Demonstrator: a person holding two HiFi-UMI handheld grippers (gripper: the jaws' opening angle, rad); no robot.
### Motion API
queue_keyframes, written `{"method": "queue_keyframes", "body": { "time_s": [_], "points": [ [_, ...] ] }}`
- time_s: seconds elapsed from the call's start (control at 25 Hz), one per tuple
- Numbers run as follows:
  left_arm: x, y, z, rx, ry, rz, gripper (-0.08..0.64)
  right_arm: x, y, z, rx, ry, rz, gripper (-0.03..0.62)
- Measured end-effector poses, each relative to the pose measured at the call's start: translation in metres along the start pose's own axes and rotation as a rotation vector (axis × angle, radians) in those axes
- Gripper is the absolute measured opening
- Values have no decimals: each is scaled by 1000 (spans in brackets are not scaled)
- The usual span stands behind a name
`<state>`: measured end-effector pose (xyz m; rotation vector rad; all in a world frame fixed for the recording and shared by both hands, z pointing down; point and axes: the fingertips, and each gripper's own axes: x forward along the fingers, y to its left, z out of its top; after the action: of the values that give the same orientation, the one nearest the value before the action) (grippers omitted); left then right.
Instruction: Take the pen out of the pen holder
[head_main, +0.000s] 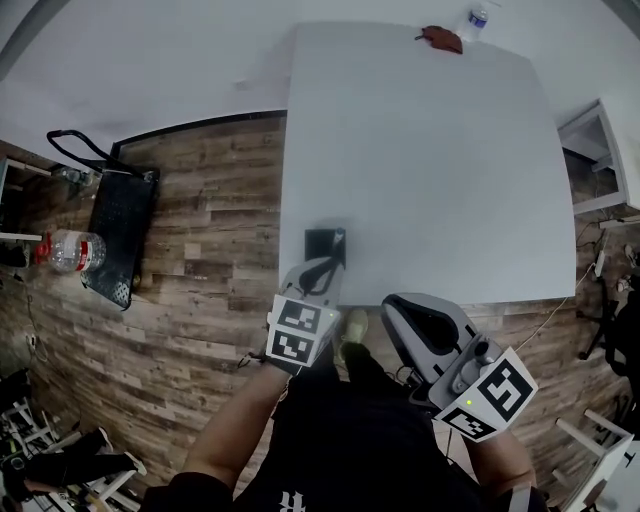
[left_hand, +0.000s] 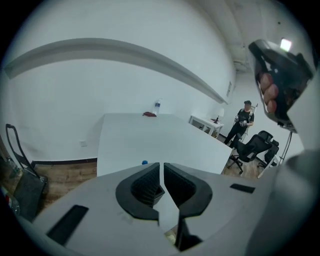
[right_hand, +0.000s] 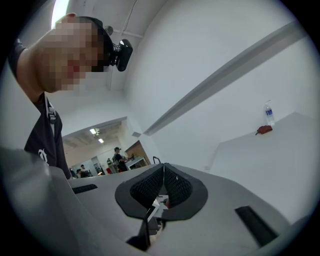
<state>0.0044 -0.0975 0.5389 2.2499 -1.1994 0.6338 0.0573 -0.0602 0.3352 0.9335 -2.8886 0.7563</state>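
Observation:
A black pen holder (head_main: 324, 243) stands on the white table (head_main: 430, 160) near its front left edge. My left gripper (head_main: 325, 272) hovers just in front of the holder with its jaws shut and nothing between them. In the left gripper view the shut left gripper (left_hand: 161, 174) hides most of the holder; a small blue tip (left_hand: 144, 162), perhaps the pen's end, peeks over the gripper's body. My right gripper (head_main: 396, 304) is held off the table's front edge. In its own view the right gripper (right_hand: 163, 176) is shut, empty and tilted up at the wall.
A water bottle (head_main: 478, 20) and a red object (head_main: 440, 38) lie at the table's far edge. On the wooden floor at left are a black cart (head_main: 120, 230) and a large bottle (head_main: 75, 250). A person (left_hand: 243, 120) and office chairs (left_hand: 252, 147) are beyond the table's right side.

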Motion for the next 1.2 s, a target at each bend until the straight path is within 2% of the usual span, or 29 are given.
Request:
{"method": "queue_keyframes", "body": {
  "time_s": [0.2, 0.28, 0.4, 0.56, 0.88, 1.2],
  "points": [
    [26, 15, -12, 55, 84, -2, 10, 14, -18, -5, 31, 18, -34, 12],
    [33, 19, -13, 65, 99, -3, 74, 18, -24, -5, 42, 23, -48, 12],
    [44, 25, -9, 78, 94, -2, 100, 25, -34, -6, 55, 30, -68, 12],
    [57, 27, -2, 127, 92, -4, 104, 31, -44, -8, 73, 42, -90, 12],
    [74, 24, -8, 206, 140, -27, 104, 38, -53, -12, 92, 52, -115, 12],
    [81, 20, -16, 235, 183, -32, 104, 33, -55, -12, 95, 47, -133, 12]
  ]
}}
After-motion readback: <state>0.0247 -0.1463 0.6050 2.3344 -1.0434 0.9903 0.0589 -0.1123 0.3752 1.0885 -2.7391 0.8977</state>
